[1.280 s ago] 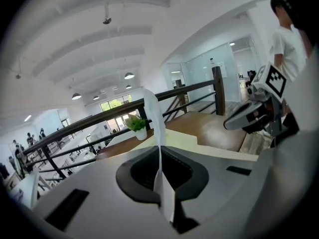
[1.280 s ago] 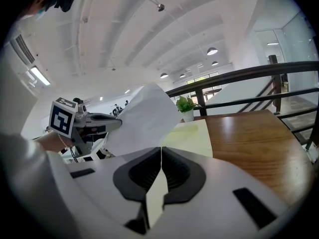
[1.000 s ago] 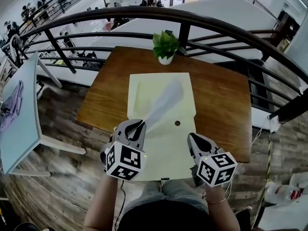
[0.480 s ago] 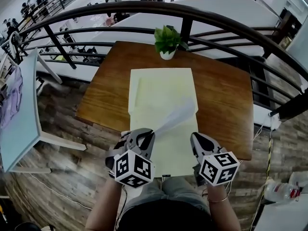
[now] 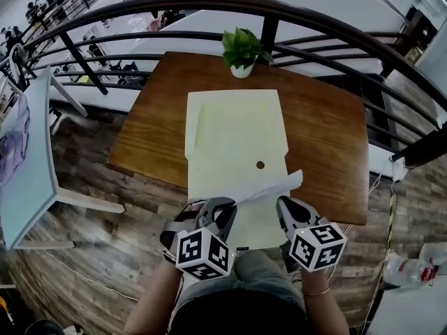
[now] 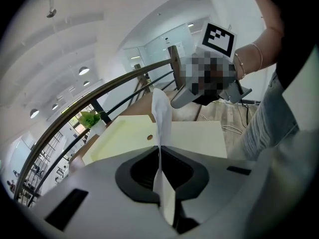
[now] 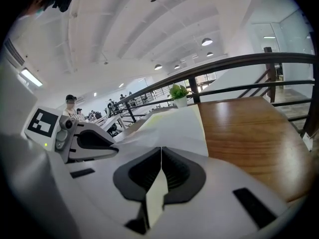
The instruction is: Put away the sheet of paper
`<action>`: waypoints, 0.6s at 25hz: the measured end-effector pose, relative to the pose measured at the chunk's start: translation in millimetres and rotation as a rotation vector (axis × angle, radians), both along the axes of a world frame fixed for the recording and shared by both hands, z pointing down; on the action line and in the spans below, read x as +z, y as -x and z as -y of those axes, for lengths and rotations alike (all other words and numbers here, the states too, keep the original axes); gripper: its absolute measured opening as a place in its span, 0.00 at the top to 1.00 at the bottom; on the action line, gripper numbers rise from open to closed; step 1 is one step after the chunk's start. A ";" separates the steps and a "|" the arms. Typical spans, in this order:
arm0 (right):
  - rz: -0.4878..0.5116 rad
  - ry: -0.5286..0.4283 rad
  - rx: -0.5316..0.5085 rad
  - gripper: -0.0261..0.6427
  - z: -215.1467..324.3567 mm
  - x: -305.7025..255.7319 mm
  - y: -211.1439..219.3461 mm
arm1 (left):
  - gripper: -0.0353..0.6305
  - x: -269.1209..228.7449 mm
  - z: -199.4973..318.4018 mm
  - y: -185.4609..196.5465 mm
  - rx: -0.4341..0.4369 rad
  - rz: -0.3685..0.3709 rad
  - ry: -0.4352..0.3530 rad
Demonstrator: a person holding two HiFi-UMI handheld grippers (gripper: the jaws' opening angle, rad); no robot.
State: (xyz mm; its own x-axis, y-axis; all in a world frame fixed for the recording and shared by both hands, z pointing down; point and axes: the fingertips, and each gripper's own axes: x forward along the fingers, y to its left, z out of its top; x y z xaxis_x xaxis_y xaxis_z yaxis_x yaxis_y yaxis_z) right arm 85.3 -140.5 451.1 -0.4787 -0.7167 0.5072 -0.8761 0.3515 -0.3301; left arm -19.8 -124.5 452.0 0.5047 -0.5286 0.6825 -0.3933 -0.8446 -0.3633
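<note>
Hovering above open yellow folder on worktop, white sheet clenched by fingers of left gripper; folder edge pinched by right gripper. Insertion judged not yet done.

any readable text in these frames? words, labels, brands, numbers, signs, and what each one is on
No readable text in any view.
left marker cube, right marker cube: black-and-white square patterns only, no letters or digits.
sheet of paper, folder: no print visible.
bottle on the floor: label too small to read.
</note>
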 end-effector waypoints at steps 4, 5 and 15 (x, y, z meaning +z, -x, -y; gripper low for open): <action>-0.004 0.022 0.005 0.92 -7.6 8.0 -2.5 | 0.91 11.0 -13.8 -7.6 0.018 0.001 0.035; -0.003 0.027 0.006 0.92 -8.7 9.4 -2.5 | 0.91 14.5 -16.8 -8.5 0.024 0.005 0.045; 0.002 0.072 -0.001 0.92 -17.9 23.2 -4.5 | 0.91 46.4 -27.6 -13.1 0.081 0.070 0.084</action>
State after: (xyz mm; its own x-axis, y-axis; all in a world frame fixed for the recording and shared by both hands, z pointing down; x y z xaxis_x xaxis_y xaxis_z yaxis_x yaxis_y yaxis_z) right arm 89.8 -122.6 474.4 -0.4808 -0.6776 0.5565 -0.8749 0.3280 -0.3564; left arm -6.7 -96.9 498.5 0.4928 -0.4279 0.7577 -0.2991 -0.9010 -0.3143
